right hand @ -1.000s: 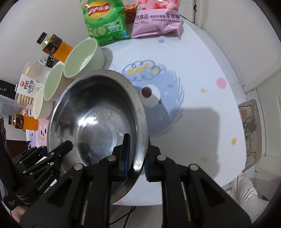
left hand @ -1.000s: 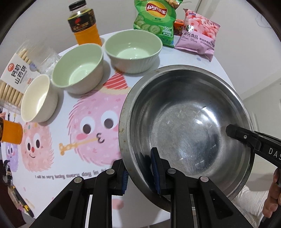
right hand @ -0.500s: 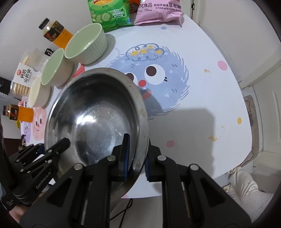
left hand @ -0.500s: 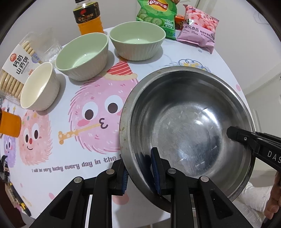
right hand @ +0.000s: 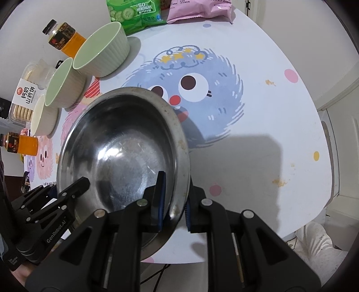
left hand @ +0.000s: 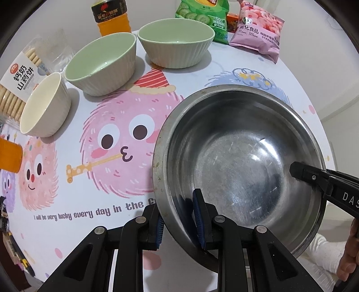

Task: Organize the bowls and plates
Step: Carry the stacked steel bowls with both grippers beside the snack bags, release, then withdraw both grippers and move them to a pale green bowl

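Left gripper [left hand: 178, 221]: narrowed onto the steel bowl's [left hand: 237, 166] rim at its 7 o'clock; one blue pad inside the wall, the other outside, both touching.
Right gripper [right hand: 174, 202]: same pinch on the opposite rim; inner pad against the inside wall, outer pad against the outside.
Steel bowl: held between both grippers, tilted, hanging over the near edge of the counter [right hand: 258, 157]; empty, scratched inside.
Green bowls: two, [left hand: 102, 64] and [left hand: 176, 42], upright, just beside each other at 11 to 12 o'clock in the left wrist view.
Cream bowl [left hand: 43, 107]: upright, at 10 o'clock, near the green pair.
Counter edge, far side: juice bottle [left hand: 112, 16], snack bags [left hand: 258, 30], biscuit box [left hand: 16, 83].
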A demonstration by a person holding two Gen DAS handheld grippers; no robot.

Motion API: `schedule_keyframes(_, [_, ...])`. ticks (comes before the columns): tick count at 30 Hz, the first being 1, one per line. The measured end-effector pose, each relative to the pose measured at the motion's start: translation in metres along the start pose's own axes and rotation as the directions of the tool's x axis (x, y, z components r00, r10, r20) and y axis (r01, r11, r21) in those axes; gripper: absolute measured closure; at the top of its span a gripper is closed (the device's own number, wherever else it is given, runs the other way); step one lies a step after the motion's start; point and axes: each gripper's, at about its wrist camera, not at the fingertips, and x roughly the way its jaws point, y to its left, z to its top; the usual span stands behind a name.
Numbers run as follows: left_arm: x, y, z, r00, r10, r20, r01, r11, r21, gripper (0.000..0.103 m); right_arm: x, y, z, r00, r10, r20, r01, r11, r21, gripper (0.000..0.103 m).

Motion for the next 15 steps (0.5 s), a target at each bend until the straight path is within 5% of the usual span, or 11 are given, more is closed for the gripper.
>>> schedule_keyframes(4, [0.007,0.002,-0.002,0.999,-0.010,-0.033,0.010,1.000,-0.010,0.071,0.004,-0.003,-0.001,1.000,0.004,-0.014,-0.004,1.000,-0.004,0.084])
schedule_keyframes(6, [0.009,0.005,-0.003,0.998,-0.040,-0.053,0.039,0.999,-0.023,0.038,0.005,-0.003,-0.002,1.000,0.006,-0.022,-0.006,1.000,-0.004,0.083])
schedule_keyframes(7, [0.010,0.007,-0.004,0.997,-0.049,-0.057,0.047,0.998,-0.030,0.013,0.006,-0.002,-0.003,1.000,-0.001,-0.027,0.001,1.000,-0.004,0.081])
schedule_keyframes(8, [0.008,0.009,-0.004,0.997,-0.056,-0.055,0.054,0.998,-0.035,0.004,0.006,-0.002,-0.003,0.999,-0.008,-0.031,0.008,1.000,-0.004,0.077])
schedule_keyframes(13, [-0.007,0.019,-0.006,0.997,-0.073,-0.035,0.072,0.996,-0.045,0.000,-0.007,-0.002,-0.005,1.000,0.019,-0.002,-0.019,1.000,0.018,0.020])
schedule_keyframes(15, [-0.014,0.025,-0.004,0.996,-0.078,-0.032,0.076,0.995,-0.058,0.000,-0.015,-0.003,-0.004,1.000,0.023,0.010,-0.024,0.999,0.032,0.016])
